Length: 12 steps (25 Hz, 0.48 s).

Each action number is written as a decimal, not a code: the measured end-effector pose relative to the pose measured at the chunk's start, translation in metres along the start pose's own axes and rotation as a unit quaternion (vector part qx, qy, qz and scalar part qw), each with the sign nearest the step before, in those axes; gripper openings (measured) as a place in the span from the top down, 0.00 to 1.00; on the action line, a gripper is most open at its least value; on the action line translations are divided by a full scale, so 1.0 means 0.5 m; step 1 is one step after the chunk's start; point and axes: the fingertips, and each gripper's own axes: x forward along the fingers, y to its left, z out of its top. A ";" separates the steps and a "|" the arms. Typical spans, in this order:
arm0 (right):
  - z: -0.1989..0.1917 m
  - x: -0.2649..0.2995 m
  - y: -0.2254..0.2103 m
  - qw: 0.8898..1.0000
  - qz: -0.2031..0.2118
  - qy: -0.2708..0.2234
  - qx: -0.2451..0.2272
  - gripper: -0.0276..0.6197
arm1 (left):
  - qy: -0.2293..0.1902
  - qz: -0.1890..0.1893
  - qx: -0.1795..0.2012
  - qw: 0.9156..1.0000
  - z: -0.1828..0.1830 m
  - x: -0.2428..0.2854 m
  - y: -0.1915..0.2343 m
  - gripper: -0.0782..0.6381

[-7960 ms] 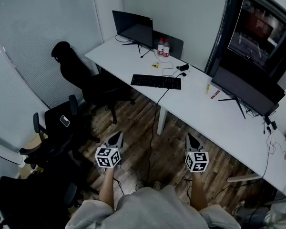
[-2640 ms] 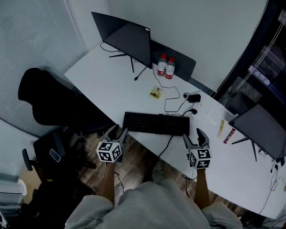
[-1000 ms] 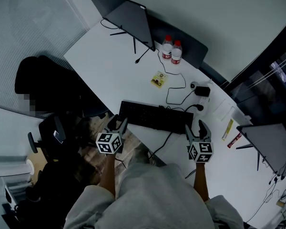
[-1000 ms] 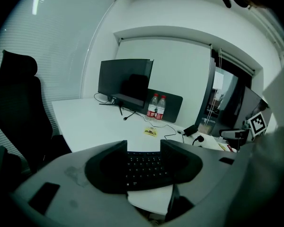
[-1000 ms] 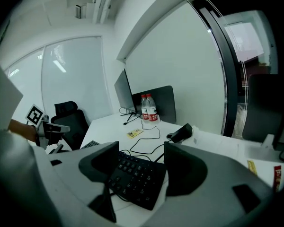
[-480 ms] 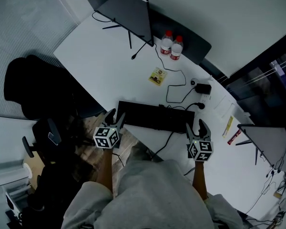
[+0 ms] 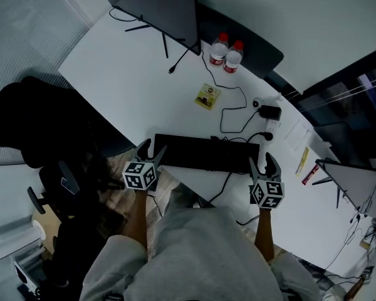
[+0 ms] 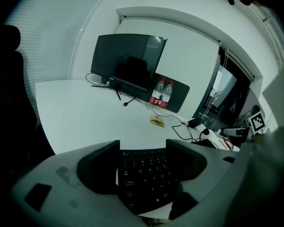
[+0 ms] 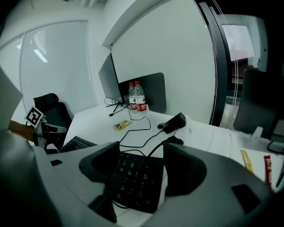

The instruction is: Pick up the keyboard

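Observation:
The black keyboard [image 7: 203, 153] lies along the near edge of the white desk [image 7: 119, 80], its cable hanging off the front. My left gripper [image 7: 149, 150] is at the keyboard's left end, jaws open. The left gripper view shows that end of the keyboard [image 8: 144, 178] in the gap of the left gripper [image 8: 143, 160]. My right gripper [image 7: 265, 163] is at the right end, also open. In the right gripper view the keyboard's number-pad end [image 9: 135, 181] lies between the jaws of the right gripper [image 9: 141, 167]. Neither gripper is closed on the keyboard.
Behind the keyboard are a yellow packet [image 7: 207, 97], a black adapter [image 7: 269, 112] with looping cables, and two bottles [image 7: 227, 53]. A dark monitor [image 7: 166, 8] stands at the back left, another [image 7: 351, 180] at the right. A black office chair [image 7: 31, 124] stands left of the desk.
I have walked up from the floor to the desk. Both grippers have moved forward to the two ends of the keyboard, with the right one reaching a little further in the last half second.

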 end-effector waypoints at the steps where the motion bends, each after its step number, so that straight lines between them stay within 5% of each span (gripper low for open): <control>1: -0.001 0.001 0.000 1.000 -0.002 0.002 0.000 0.51 | 0.003 -0.002 -0.001 1.000 -0.003 0.005 0.003 0.50; 12: -0.019 0.008 -0.015 1.000 -0.022 0.020 0.002 0.52 | 0.050 -0.010 -0.020 0.999 -0.050 0.068 0.044 0.47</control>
